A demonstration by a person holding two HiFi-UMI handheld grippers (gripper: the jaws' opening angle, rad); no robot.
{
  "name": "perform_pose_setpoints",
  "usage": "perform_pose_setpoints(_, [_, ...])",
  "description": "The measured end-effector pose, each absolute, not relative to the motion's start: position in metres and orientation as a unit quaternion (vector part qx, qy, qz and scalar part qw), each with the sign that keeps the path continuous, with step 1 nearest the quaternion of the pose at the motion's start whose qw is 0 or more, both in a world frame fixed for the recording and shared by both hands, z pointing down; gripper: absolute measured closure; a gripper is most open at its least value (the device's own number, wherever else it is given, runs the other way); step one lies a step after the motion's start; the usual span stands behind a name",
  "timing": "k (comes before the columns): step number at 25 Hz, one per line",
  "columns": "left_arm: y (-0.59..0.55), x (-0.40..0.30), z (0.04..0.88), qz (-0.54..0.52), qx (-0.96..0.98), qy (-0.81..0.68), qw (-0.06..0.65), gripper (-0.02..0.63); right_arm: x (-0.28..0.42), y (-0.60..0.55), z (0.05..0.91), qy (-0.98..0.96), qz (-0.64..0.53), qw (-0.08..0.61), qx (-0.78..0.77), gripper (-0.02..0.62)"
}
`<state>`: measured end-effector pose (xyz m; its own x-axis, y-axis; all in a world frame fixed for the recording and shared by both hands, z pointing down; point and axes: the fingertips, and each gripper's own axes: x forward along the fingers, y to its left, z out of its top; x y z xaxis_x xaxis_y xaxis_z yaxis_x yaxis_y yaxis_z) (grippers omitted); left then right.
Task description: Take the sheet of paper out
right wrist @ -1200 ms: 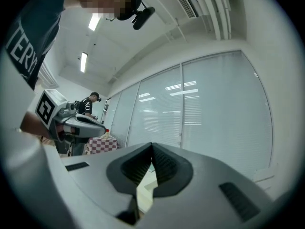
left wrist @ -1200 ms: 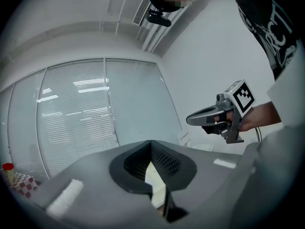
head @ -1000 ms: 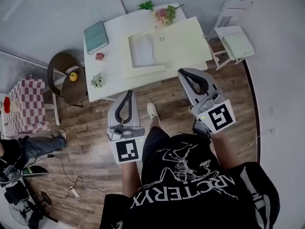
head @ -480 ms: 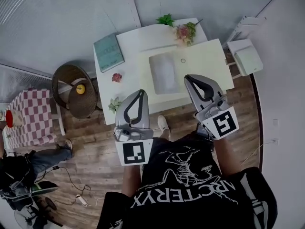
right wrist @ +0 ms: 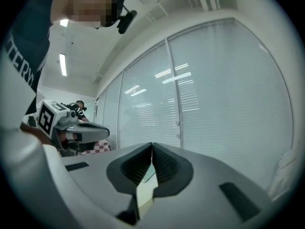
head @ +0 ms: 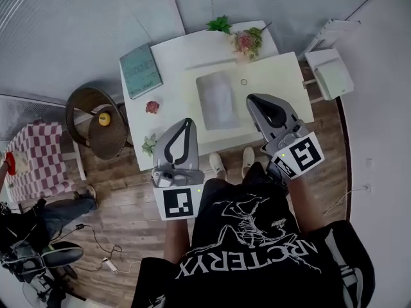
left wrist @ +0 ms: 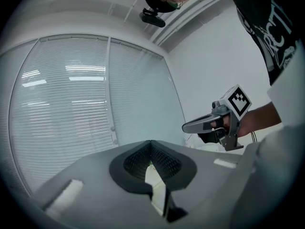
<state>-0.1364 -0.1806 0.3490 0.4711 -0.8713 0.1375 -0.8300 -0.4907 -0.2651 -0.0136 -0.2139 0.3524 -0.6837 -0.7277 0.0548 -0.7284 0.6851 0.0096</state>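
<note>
A translucent grey sleeve (head: 217, 100) lies flat on a large cream mat (head: 276, 76) on the white table (head: 173, 63); I cannot tell whether paper is inside it. My left gripper (head: 187, 121) hangs over the table's near edge, left of the sleeve, shut and empty. My right gripper (head: 253, 99) is over the mat just right of the sleeve, also shut and empty. In the left gripper view the left gripper's (left wrist: 150, 142) jaws meet at the tip, with the right gripper (left wrist: 187, 126) beyond. The right gripper view shows the right gripper's (right wrist: 152, 145) jaws closed, with the left gripper (right wrist: 105, 130) beside it.
On the table are a teal book (head: 140, 70), pink flowers (head: 247, 42), a green plant (head: 220, 24), a small ring (head: 243, 82), a red flower (head: 152, 107) and a succulent (head: 149, 144). A wicker chair (head: 96, 117) stands left, a white chair (head: 329, 72) right.
The person has stepped up to the table. Both grippers moved forward, from over the floor to over the table's near edge and the mat. Both stayed shut.
</note>
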Motion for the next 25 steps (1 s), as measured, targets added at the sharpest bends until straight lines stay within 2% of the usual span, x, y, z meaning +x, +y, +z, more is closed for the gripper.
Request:
perform_pose_setpoints(11, [-0.181,-0.105,0.343,-0.133,-0.832,0.531,0.087,0.594,0.015,-0.228,0.355,-0.929,0.002,0.017,0.37,0.582])
perform_pose_setpoints(12, [-0.18,-0.104,0.344,-0.133,-0.83,0.535,0.085,0.595,0.016,-0.23,0.358,-0.929,0.008,0.013,0.37,0.552])
perform_pose_setpoints(13, [-0.18,-0.104,0.344,-0.134,-0.828,0.539,0.081,0.595,0.018,-0.233,0.362,-0.928,0.02,0.006,0.372,0.459])
perform_pose_setpoints(14, [-0.179,-0.104,0.344,-0.135,-0.826,0.542,0.078,0.594,0.02,-0.236,0.367,-0.927,0.035,-0.005,0.374,0.322])
perform_pose_setpoints(15, [-0.179,-0.104,0.344,-0.136,-0.824,0.544,0.078,0.594,0.022,-0.24,0.372,-0.925,0.053,-0.017,0.375,0.232])
perform_pose_setpoints(19, [-0.178,-0.107,0.341,-0.137,-0.817,0.555,0.081,0.595,0.027,-0.246,0.396,-0.922,0.091,-0.033,0.374,0.147])
perform_pose_setpoints(21, [-0.176,-0.109,0.343,-0.136,-0.813,0.562,0.074,0.595,0.027,-0.245,0.403,-0.923,0.092,-0.025,0.373,0.126])
perform_pose_setpoints(25, [-0.174,-0.108,0.342,-0.132,-0.81,0.566,0.075,0.595,0.023,-0.244,0.423,-0.928,0.117,-0.004,0.355,0.123])
